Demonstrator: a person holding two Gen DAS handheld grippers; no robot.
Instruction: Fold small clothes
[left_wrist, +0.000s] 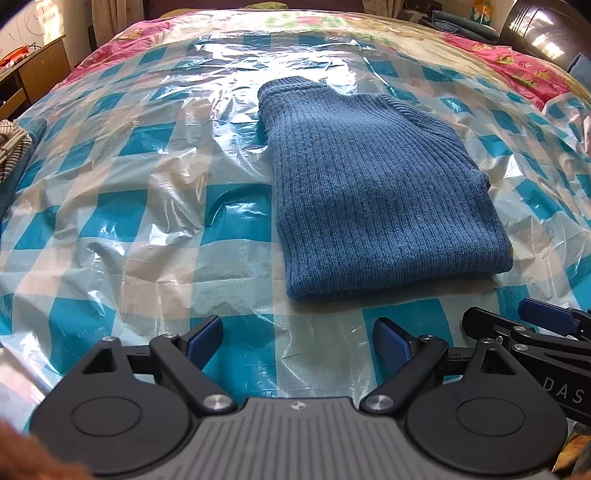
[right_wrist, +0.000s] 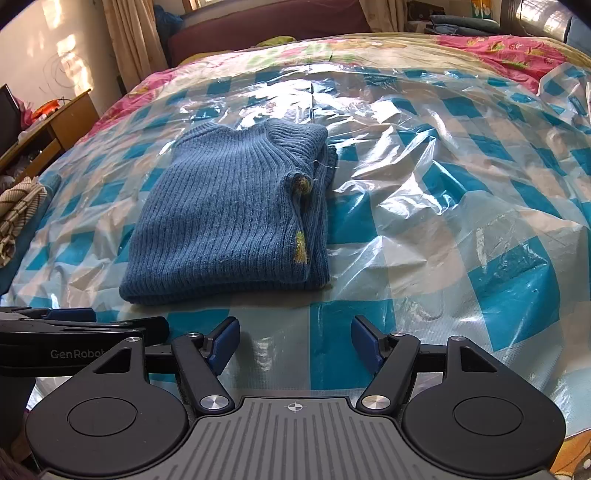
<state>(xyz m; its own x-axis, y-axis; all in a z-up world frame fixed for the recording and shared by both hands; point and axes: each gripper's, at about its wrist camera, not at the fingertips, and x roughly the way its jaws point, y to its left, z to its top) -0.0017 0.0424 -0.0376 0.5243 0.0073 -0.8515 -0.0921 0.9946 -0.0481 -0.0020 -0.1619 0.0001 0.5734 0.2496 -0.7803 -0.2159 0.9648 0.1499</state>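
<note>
Looking across my left gripper (left_wrist: 297, 341), I see its fingers spread with nothing between them. Ahead lies the folded blue ribbed sweater (left_wrist: 373, 192) on the blue-checked plastic sheet (left_wrist: 147, 206). My right gripper (right_wrist: 295, 343) also stands wide apart, empty, just short of the sweater.

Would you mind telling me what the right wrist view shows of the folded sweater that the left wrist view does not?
Only the right wrist view shows the blue sweater's stacked folded edges with yellow-green patches between the layers. Only the left wrist view shows its plain folded side, smooth and unbroken. Both show the sweater lying folded on the checked plastic sheet, with the left gripper and the right gripper open, empty and short of the sweater.
</note>
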